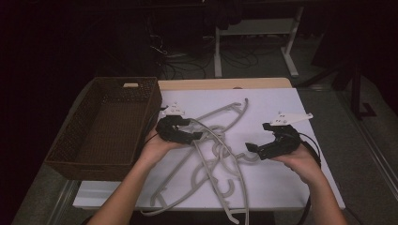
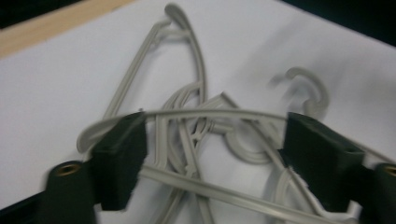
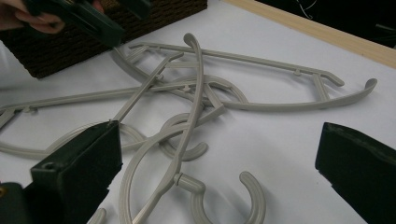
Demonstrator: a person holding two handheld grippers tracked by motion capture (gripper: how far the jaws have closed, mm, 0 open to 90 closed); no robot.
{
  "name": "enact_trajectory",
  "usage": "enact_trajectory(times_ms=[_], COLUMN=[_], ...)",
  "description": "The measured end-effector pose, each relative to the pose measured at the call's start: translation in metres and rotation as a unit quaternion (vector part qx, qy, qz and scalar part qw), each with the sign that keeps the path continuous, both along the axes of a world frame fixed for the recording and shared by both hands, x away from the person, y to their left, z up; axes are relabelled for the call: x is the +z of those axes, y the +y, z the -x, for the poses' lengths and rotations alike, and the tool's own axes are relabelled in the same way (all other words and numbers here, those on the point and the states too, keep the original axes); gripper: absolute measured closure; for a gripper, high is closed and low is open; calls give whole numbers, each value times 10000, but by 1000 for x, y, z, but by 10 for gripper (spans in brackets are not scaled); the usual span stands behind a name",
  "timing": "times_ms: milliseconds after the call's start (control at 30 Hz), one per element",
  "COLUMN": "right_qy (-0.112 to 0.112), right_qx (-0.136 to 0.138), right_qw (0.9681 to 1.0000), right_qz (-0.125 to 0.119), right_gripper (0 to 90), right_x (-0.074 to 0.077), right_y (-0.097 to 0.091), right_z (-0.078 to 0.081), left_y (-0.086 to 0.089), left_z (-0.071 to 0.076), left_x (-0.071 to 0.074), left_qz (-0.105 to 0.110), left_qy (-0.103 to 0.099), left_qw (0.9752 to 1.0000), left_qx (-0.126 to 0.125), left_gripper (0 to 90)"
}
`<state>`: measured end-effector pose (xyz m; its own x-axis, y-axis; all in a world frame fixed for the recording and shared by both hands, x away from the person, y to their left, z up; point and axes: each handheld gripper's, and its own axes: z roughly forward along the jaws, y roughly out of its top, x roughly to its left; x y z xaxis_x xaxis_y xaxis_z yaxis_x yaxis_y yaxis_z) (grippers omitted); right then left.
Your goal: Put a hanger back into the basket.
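Your left gripper (image 1: 196,136) sits at the near-left edge of a tangle of grey plastic hangers (image 1: 213,154) lying on the white counter (image 1: 281,101), just beside the wicker basket (image 1: 105,126). In the left gripper view its jaws straddle the curved arm of the top hanger (image 2: 210,113), which runs crosswise from one pad to the other; the jaws are part-way in, and I read the pads as not yet pressing on it, though the blur makes that hard to settle. That hanger's long axis runs from the left gripper away toward the near edge of the counter, so it lies across the jaws rather than along them, and a squeeze here looks likely to catch the arm cleanly. Your right gripper (image 1: 253,149) hovers with its jaws wide apart and nothing between them, at the right side of the pile, its tips pointing in at the hooks (image 3: 187,154) near the middle. The left hand is plainly the nearer one to the top hanger. The basket stands to the left of the pile, touching or almost touching the left hand, and it looks empty. The hangers overlap and their hooks interlock, so lifting one may drag the others along.
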<state>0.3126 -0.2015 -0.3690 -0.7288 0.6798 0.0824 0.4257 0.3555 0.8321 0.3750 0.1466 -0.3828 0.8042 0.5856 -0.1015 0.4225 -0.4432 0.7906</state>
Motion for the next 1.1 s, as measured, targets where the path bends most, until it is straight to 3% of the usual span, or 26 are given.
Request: enact_trajectory(times_ms=[100,233,400,667,833,900,1100], right_qy=[4,14,17,36,29,37,25], right_qx=[10,26,29,56,59,60,94], right_qw=[10000,10000,10000,10000,10000,10000,10000], right_qz=[-17,-15,-23,-12,-35,-25,-19], right_gripper=[2,2,3,5,6,6,8], right_x=[0,0,-1,-1,-1,-1,-1], right_y=[0,0,0,1,0,1,2], right_z=[0,-1,0,0,0,0,0], left_y=[-1,-2,-6,-14,-15,-16,-18], left_z=[-7,-15,-24,-37,-42,-43,-45], left_x=[-13,-27,-40,-54,-58,-61,-62], left_qz=[-170,-452,-624,-725,-727,-827,-709], left_qy=[113,154,245,448,618,633,732], left_qw=[9995,9974,9952,9929,9912,9900,9906], left_qx=[241,545,709,834,919,951,909], left_gripper=[396,413,406,395,431,450,529])
